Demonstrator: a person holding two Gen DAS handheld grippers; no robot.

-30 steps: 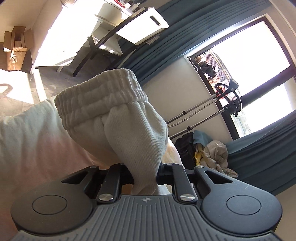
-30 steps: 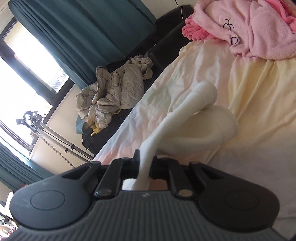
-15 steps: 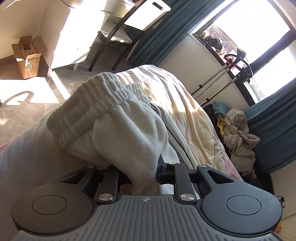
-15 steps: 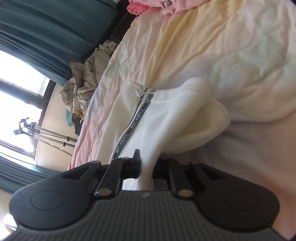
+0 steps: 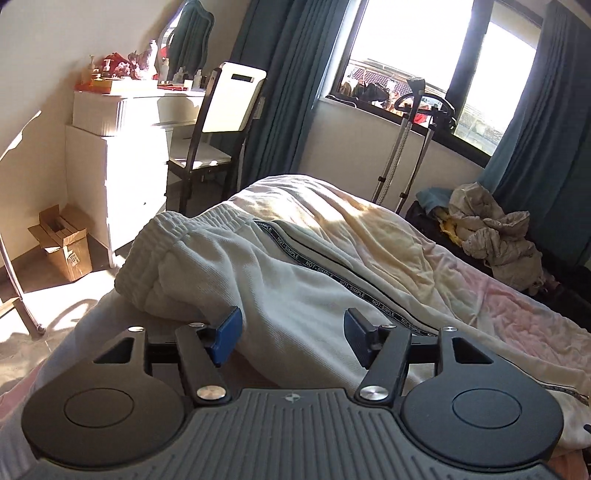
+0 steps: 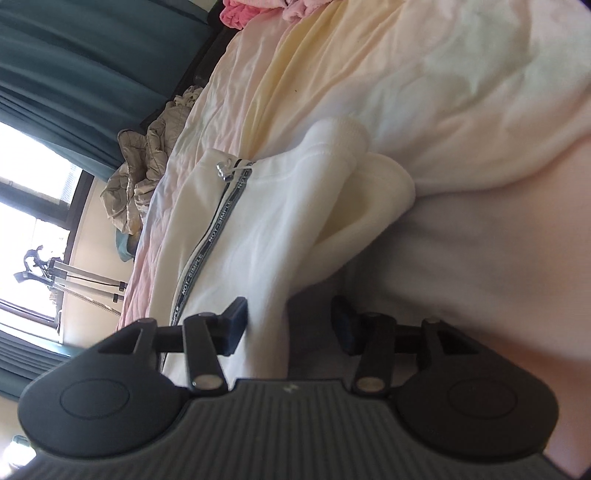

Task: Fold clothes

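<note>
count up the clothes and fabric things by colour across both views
White: 1, the sweatpants lying on the bed
Pink: 1, the garment pile at the far end of the bed
Beige: 1, the crumpled jacket beside the bed
Teal: 1, the curtains
Pale yellow and pink: 1, the bedspread
Total: 5

bright sun through a dark-framed window (image 5: 424, 55) with teal curtains (image 5: 284, 85) either side, falling on a pale wall and the floor. against the left wall a white dresser (image 5: 122, 158) crowded with bottles, a dark-framed chair (image 5: 218, 125) beside it, an open cardboard box (image 5: 62, 243) on the floor. nearer, a bed (image 5: 424, 254) under a cream and pink quilt.
</note>
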